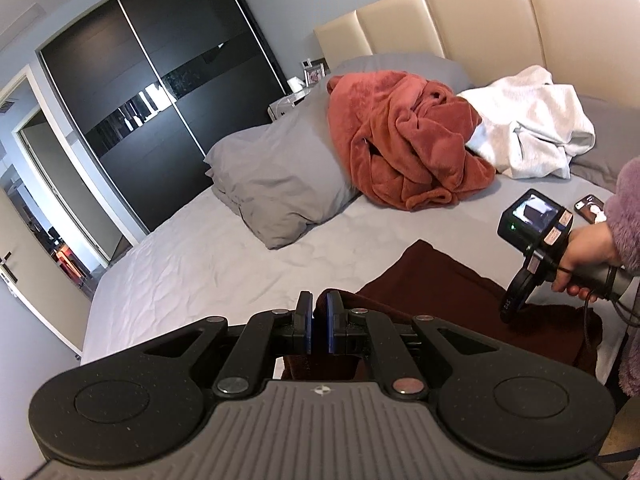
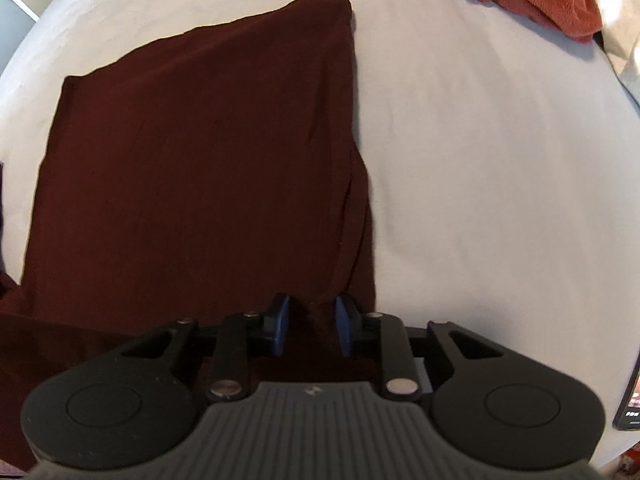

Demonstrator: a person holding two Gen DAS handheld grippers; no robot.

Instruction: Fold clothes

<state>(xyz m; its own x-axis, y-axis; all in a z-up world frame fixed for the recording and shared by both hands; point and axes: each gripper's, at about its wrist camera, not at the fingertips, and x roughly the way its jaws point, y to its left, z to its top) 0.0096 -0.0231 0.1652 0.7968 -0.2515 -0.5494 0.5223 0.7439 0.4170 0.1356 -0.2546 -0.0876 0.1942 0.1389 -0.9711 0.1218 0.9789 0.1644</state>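
The left gripper (image 1: 319, 316), tilted down, pinches the maroon garment's (image 2: 192, 168) edge. The right gripper (image 2: 310, 320), held by a hand (image 1: 582, 256), points steeply down, jaws slightly apart over its hem. The garment lies on a grey bed (image 1: 192, 264); beyond, pillows (image 1: 276, 184), orange blanket (image 1: 400, 140), wardrobe (image 1: 168, 92).

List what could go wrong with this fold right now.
1. The left tool pinches only a small bunch of the maroon garment; lifted further, the cloth may slip out.
2. The right tool stands open over the garment's right edge, so it may close on one layer only and skew the fold.
3. The phone lies on the bed near the right hand; dragged cloth could catch it.
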